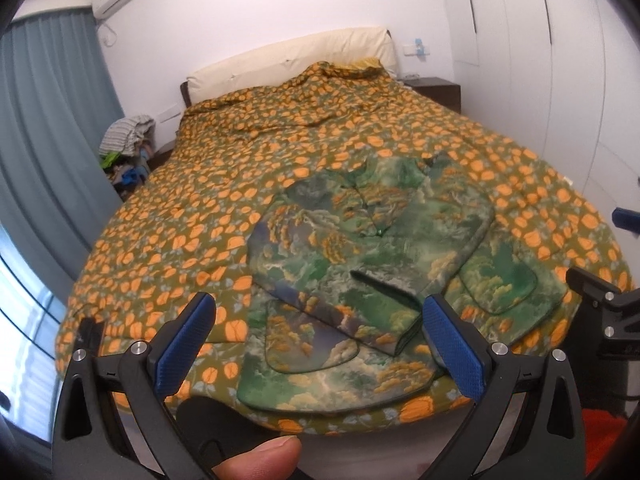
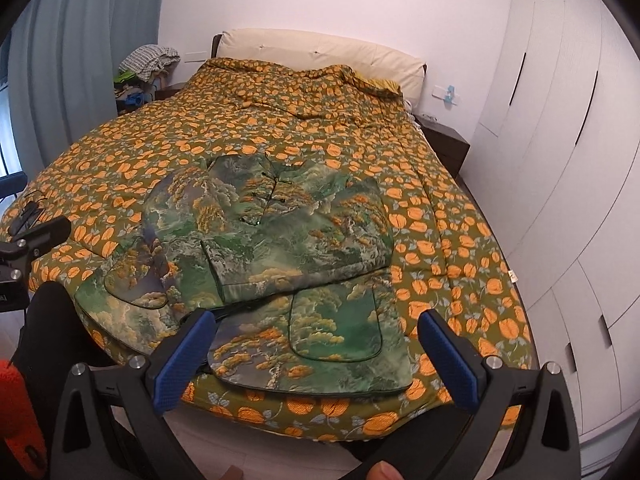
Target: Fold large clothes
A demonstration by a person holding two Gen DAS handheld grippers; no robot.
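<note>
A green landscape-print jacket (image 1: 360, 272) lies front up on the bed near the foot edge, both sleeves folded across its chest, two patch pockets showing near the hem. It also shows in the right wrist view (image 2: 280, 256). My left gripper (image 1: 320, 340) is open and empty, held above the jacket's lower left hem. My right gripper (image 2: 316, 356) is open and empty, held above the lower right hem and pocket. Neither gripper touches the cloth. The other gripper's body shows at each view's edge.
The bed carries an orange-and-green leaf-print quilt (image 1: 208, 208) with a cream headboard (image 1: 288, 60). White wardrobe doors (image 2: 560, 160) line the right side. A dark nightstand (image 2: 444, 144) stands beside the headboard. A heap of clothes (image 1: 124, 140) sits by the blue curtain (image 1: 48, 128).
</note>
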